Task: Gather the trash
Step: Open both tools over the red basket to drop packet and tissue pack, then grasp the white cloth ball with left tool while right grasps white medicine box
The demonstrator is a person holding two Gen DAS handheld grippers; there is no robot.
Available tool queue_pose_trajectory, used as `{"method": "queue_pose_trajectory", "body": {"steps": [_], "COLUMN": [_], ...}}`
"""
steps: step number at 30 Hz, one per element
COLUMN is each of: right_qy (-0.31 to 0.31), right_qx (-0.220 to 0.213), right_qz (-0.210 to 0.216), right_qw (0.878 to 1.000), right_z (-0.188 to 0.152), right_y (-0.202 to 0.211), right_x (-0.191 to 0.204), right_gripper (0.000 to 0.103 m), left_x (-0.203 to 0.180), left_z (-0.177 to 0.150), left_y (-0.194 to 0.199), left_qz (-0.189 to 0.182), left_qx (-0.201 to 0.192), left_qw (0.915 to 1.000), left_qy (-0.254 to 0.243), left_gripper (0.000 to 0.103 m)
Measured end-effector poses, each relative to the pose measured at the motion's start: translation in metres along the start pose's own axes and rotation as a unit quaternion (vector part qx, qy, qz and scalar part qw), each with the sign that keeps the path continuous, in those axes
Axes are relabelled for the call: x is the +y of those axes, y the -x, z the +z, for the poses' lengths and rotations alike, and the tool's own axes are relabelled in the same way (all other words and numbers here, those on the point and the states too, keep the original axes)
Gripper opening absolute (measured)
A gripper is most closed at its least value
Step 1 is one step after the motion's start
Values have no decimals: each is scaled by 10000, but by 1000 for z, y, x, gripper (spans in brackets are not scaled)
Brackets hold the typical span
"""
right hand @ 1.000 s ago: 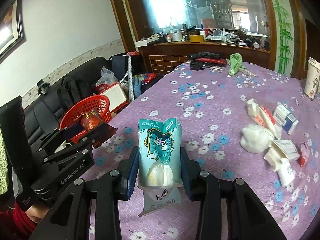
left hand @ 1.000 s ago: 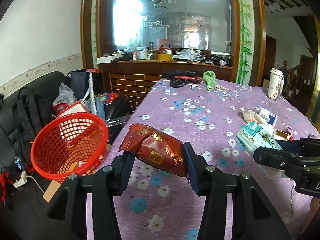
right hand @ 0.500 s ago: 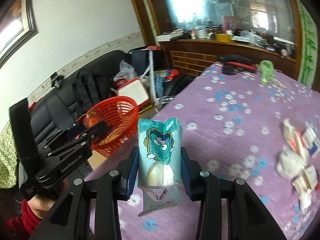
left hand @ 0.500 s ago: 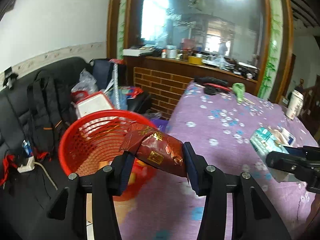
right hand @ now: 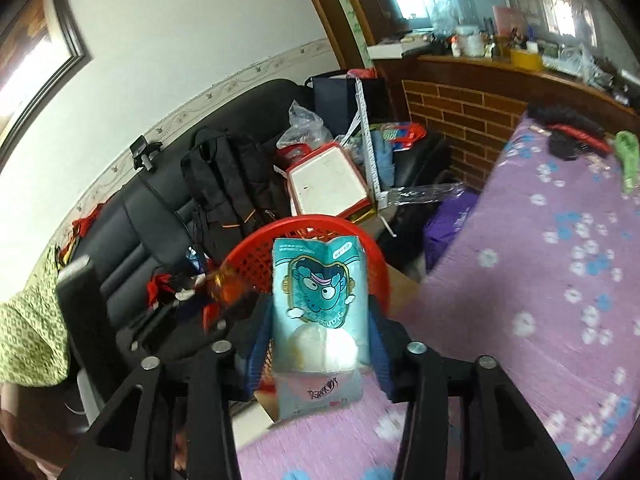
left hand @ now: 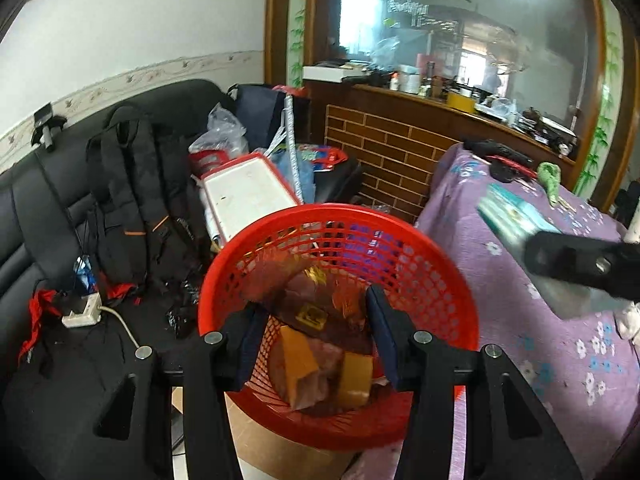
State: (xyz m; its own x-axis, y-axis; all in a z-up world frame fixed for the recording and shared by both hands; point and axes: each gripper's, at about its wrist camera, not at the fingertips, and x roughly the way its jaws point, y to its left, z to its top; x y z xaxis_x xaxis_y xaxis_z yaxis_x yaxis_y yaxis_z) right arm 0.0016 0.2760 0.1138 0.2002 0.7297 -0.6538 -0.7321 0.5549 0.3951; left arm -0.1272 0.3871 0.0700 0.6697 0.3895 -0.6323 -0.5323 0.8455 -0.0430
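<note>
In the left wrist view, the left gripper is seen low at centre over the red basket, its jaws parted around the blurred dark red wrapper; whether the pads press it cannot be told. In the right wrist view, the right gripper, whose jaws have just been opening, is seen at lower centre with the teal snack packet upright between its pads, before the basket rim and beside the purple flowered tabletop at right.

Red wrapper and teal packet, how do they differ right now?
The red wrapper is dark red with gold print; the teal packet is pale teal with a cartoon face. The red wrapper lies crosswise over the red basket; the teal packet stands upright over the purple tablecloth. Both are soft printed packaging.
</note>
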Motion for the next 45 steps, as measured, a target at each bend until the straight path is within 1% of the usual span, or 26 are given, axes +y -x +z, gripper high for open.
{"method": "queue_pose_trajectory", "body": {"steps": [1, 3, 5, 8, 11, 13, 14, 16, 17, 19, 20, 21, 22, 23, 25, 27, 28, 29, 30, 32, 34, 36, 38, 40, 43, 45], "right_qy": [-42, -156, -232, -335, -435, -484, -546, -657, -709, -1013, -1164, -1242, -1374, -1594, -1955, -2365, -2565, -2864, -3070, -3626, -3915, -4226, -4370, -4516, -4547, -4566], "right_qx": [0, -13, -47, -258, -371, -394, -420, -482, -496, -571, -625, -661, -727, -829, -990, -1153, -1228, -1341, -1406, -1534, -1561, -1533, -1483, -1462, -1371, -1360], "right_qz": [34, 48, 212, 146, -2, -72, -242, -350, -390, -617, -643, -673, -793, -959, -1003, -1161, -1249, -1273, -1252, -1216, -1136, -1031, -979, -885, -865, -763], "right_qw": [10000, 9999, 9995, 9990, 9984, 9980, 9973, 9961, 9955, 9913, 9891, 9878, 9847, 9790, 9705, 9578, 9505, 9401, 9329, 9112, 8997, 8873, 8818, 8757, 8758, 8759], "right_z": [2, 2, -2, -15, -33, -47, -58, -75, -82, -102, -112, -117, -126, -136, -152, -167, -173, -183, -189, -206, -213, -221, -220, -219, -213, -210], "right_y": [-5, -8, -1, 27, 56, 74, 86, 107, 115, 142, 156, 166, 180, 198, 228, 258, 270, 285, 294, 311, 314, 312, 304, 295, 280, 270], "right_x": [-1, -7, -15, -31, -48, -58, -66, -81, -88, -111, -123, -132, -144, -160, -187, -216, -229, -248, -259, -291, -308, -327, -338, -350, -361, -366], "right_gripper": [55, 55, 55, 55, 56, 56, 56, 56, 56, 57, 57, 57, 56, 56, 56, 56, 57, 60, 61, 67, 68, 68, 68, 68, 68, 68], "left_x": [2, 3, 2, -4, -19, -41, -55, -79, -98, -124, -144, -154, -172, -183, -212, -235, -250, -261, -269, -292, -308, -319, -328, -334, -341, -346], "left_z": [0, -1, -2, -4, -9, -14, -17, -23, -29, -36, -42, -44, -49, -52, -58, -63, -65, -66, -67, -71, -75, -77, -78, -77, -74, -72], "left_y": [0, 3, 8, 14, 27, 36, 40, 45, 49, 52, 53, 54, 55, 57, 62, 68, 72, 75, 77, 83, 86, 87, 86, 85, 80, 78], "left_qz": [16, 73, 92, 76, -202, -431, -556, -749, -929, -1150, -1267, -1328, -1438, -1522, -1713, -1846, -1941, -2018, -2067, -2153, -2224, -2276, -2385, -2434, -2431, -2458], "left_qx": [-19, -99, -183, -207, -269, -271, -269, -232, -184, -116, -64, -36, 18, 55, 113, 120, 147, 164, 171, 152, 151, 180, 245, 291, 363, 383], "left_qw": [10000, 9999, 9998, 9997, 9994, 9982, 9971, 9949, 9922, 9882, 9851, 9833, 9801, 9776, 9706, 9646, 9597, 9555, 9528, 9453, 9392, 9353, 9306, 9277, 9252, 9223], "left_qy": [2, -3, -62, -108, -122, -306, -435, -641, -805, -1009, -1163, -1245, -1370, -1453, -1686, -1880, -2028, -2143, -2218, -2445, -2612, -2704, -2764, -2815, -2891, -2958], "left_gripper": [52, 68, 70, 70, 70, 70, 70, 70, 70, 70, 70, 70, 70, 70, 70, 70, 70, 70, 70, 70, 70, 70, 70, 70, 70, 72]}}
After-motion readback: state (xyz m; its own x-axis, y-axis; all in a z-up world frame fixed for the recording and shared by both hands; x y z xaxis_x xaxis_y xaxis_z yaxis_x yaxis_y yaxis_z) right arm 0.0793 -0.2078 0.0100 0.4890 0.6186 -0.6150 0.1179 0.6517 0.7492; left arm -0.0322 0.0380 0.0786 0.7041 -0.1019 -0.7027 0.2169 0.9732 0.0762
